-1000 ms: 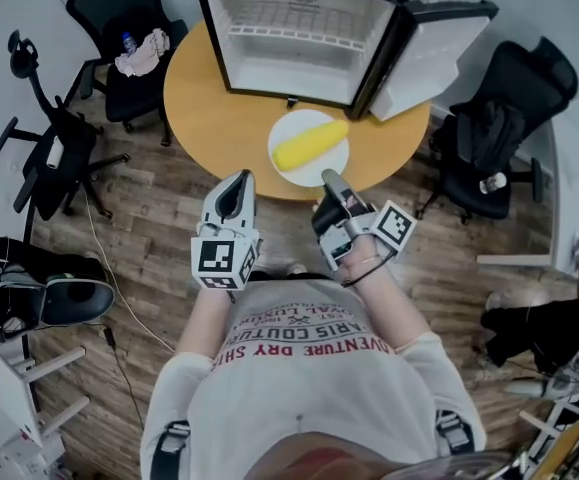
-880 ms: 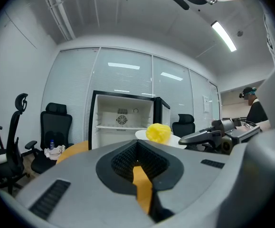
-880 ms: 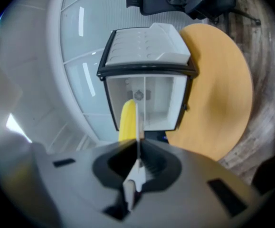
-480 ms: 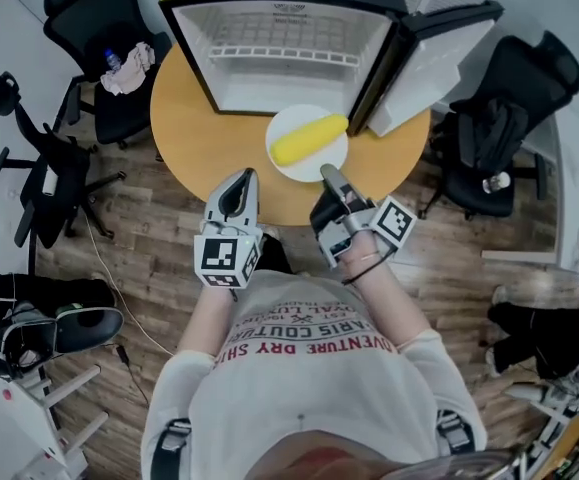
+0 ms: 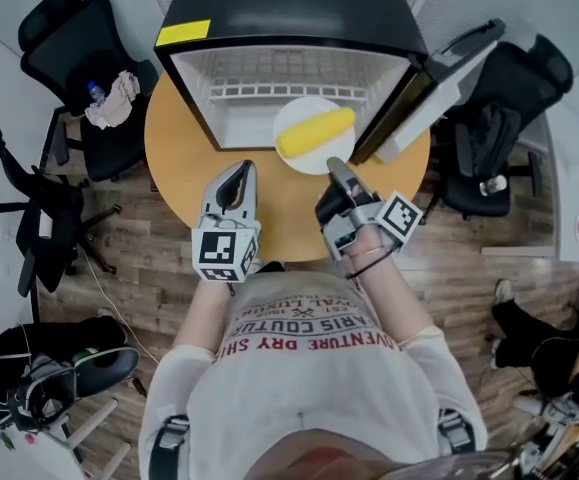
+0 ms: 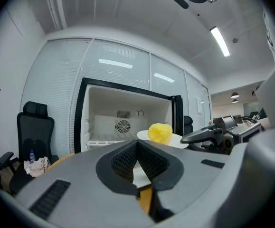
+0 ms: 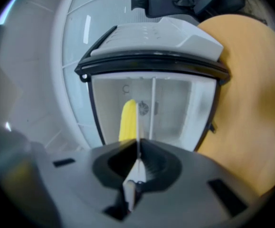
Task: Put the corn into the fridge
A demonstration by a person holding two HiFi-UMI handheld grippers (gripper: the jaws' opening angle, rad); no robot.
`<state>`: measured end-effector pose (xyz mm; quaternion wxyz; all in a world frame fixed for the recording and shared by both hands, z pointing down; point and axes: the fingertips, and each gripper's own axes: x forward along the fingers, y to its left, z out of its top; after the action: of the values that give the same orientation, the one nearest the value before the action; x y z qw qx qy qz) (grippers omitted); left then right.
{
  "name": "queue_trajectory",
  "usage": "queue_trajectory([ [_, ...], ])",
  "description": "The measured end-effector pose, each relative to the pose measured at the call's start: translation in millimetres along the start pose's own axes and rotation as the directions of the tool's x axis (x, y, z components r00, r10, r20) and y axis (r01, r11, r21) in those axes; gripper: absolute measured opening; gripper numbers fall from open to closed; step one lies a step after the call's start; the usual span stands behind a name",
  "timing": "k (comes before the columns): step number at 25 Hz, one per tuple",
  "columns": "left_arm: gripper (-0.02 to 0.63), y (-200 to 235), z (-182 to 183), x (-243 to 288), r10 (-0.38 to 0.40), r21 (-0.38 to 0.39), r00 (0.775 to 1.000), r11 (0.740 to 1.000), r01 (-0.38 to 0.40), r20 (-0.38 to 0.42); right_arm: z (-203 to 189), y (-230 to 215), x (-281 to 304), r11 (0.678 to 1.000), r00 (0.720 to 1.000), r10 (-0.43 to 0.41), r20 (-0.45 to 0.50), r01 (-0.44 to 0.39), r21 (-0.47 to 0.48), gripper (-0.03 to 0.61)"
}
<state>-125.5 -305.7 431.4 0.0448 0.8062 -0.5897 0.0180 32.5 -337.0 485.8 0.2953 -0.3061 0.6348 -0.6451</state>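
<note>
**Corn on plate at the fridge mouth: keep it level going in**

The corn [image 5: 315,132] lies loose on a white plate [image 5: 309,108]. The plate is held up off the bench [image 5: 184,148], right at the open front of the fridge [image 5: 289,18].

The right gripper [image 5: 337,168] jaws pinch the plate's near rim, thin edge between the pads. That is the only hold. The left gripper [image 5: 241,171] jaws are pressed together at the tips with nothing in them, beside the plate and clear of it.

My call: the step in hand is sliding plate and cob into the cavity.
- With a one-sided rim pinch, the far edge will want to droop, so I keep the wrist flat and go slowly.
- I aim for the cavity floor under the wire shelf [image 5: 289,93].
- I stay off the door [image 5: 439,78], which stands open on the right.
- I seat the plate fully before letting go.

Materials:
- The cob is yellow, rounded and tapered, so it is likely to roll.
- The plate is round, thin and smooth, probably slick under the pads.
- The fridge is black outside with a smooth white liner and a small fan grille [image 6: 123,126] at the back.
- The bench is round, wood-toned and matte.
</note>
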Motion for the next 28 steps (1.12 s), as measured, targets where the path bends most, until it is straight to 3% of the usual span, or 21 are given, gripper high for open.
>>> queue_trajectory([
  [13,0.028,65,-4,40,-0.049,0.003,0.999,0.999,0.049,-0.002,15,-4,79,0.999,0.993,-0.034,0.109,0.036,-0.018,0.041],
  [28,0.028,93,-20,64,-0.073,-0.034,0.997,0.997,0.072,-0.027,35,-20,108,0.995,0.975,-0.093,0.203,0.095,-0.004,0.043],
])
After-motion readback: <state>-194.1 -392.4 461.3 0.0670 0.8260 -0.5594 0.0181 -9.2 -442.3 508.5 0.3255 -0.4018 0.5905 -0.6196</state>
